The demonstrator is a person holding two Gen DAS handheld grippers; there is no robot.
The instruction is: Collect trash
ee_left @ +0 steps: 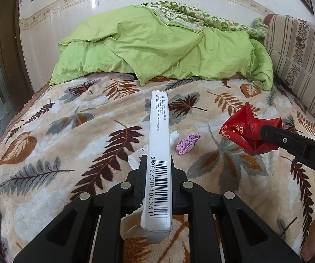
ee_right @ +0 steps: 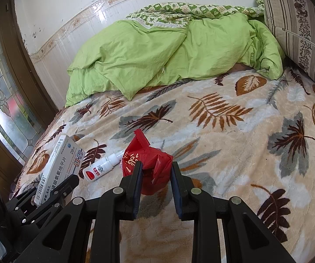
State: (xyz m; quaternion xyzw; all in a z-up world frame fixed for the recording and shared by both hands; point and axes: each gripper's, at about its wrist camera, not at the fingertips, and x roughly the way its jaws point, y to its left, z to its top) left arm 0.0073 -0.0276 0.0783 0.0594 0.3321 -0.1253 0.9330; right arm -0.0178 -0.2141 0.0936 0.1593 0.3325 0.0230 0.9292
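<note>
Red wrapper [ee_right: 155,171] clamped in right gripper [ee_right: 156,172], box [ee_left: 158,164] in left gripper [ee_left: 157,164], purple wad [ee_left: 188,143] between.

We have open bed [ee_right: 234,135] right of centre; spray bottle [ee_right: 103,164] and purple wad [ee_left: 188,143] clutter the middle, duvet [ee_right: 157,57] and cushion [ee_right: 299,32] block behind.

Fleecy, matt blanket [ee_left: 59,135] with a leaf print; crinkled cotton-like green quilt [ee_left: 157,50]. Glossy red foil wrapper [ee_right: 155,171], smooth white cardboard box [ee_left: 158,164], crumpled purple paper [ee_left: 188,143], shiny plastic spray bottle [ee_right: 105,164], glossy wall tiles [ee_right: 69,22] at upper left.
</note>
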